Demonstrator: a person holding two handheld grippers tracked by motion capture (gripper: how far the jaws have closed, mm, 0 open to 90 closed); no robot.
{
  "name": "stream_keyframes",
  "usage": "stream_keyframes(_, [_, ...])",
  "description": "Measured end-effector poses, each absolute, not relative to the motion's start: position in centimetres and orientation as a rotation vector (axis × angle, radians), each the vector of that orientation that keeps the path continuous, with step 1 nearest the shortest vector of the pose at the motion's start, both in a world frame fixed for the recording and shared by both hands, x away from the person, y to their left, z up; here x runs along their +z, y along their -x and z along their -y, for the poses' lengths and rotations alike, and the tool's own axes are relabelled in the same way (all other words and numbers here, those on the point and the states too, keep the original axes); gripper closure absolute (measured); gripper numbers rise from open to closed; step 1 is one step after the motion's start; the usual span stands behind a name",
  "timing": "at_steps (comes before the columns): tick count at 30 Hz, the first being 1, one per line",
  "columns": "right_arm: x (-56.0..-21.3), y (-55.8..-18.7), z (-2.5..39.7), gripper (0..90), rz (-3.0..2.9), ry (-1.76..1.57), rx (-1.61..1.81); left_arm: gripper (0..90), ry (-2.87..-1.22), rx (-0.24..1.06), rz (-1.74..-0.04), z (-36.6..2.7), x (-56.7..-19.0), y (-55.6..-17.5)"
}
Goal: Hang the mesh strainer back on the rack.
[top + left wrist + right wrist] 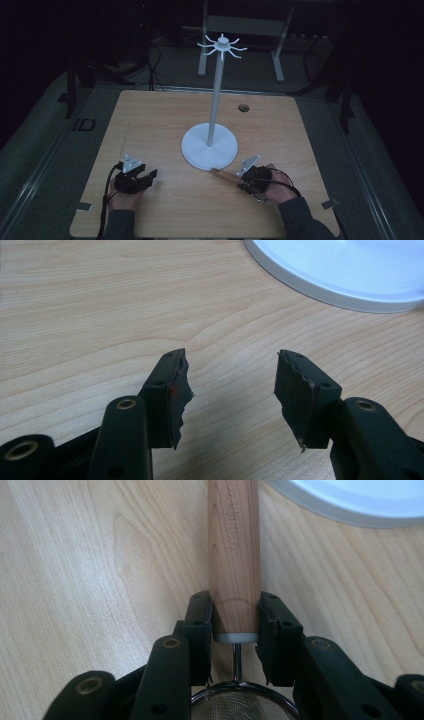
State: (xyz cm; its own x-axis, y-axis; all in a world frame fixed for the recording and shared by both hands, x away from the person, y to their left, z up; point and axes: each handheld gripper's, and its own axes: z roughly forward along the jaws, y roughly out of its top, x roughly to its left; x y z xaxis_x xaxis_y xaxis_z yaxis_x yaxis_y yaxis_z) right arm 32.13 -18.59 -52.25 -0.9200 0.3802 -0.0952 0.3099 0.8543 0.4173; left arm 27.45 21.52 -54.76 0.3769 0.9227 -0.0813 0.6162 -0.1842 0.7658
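1. The tabletop (150, 120) was of light wood with a clear grain and rounded corners; a small dark round hole sat near its far edge.
2. A white stand (209, 146) stood near the middle of the tabletop. It had a flat round base with a smooth rim, a thin upright pole, and a ring of short curved hooks at the top.
3. The strainer (234, 555) had a round handle of pale reddish wood, smooth, with small letters pressed into it. A white collar and a thin metal stem joined the handle to a round bowl of fine metal mesh with a shiny rim.
4. The right claw (234, 622) was clenched on the strainer handle, at the end nearest the collar, with one black jaw on each side of the wood.
5. The mesh bowl lay behind the jaws, close to the hand, and the handle pointed away from the claw toward the stand. In the high view its far tip lay just beside the rim of the white base.
6. The left claw (232, 385) was released, its black jaws wide apart and holding nothing, low over bare wood, with torn dark padding on their inner faces.
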Motion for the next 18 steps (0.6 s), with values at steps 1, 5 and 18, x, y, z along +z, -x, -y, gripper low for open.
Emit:
stream_keyframes(1, [-52.17,-32.13,18.63,69.2,-2.852,-0.544,0.602,47.2,-1.899,0.527,-1.330,-21.52,-54.74,-27.44])
stream_keyframes(5, [-52.04,-32.15,18.74,69.2,-2.841,-0.542,0.619,47.2,-1.898,0.530,-1.330,-21.52,-54.73,-27.43])
stream_keyframes(18, [-51.58,-32.20,18.80,69.3,-2.756,-0.574,0.720,47.3,-1.894,0.536,-1.328,-21.47,-54.69,-27.38])
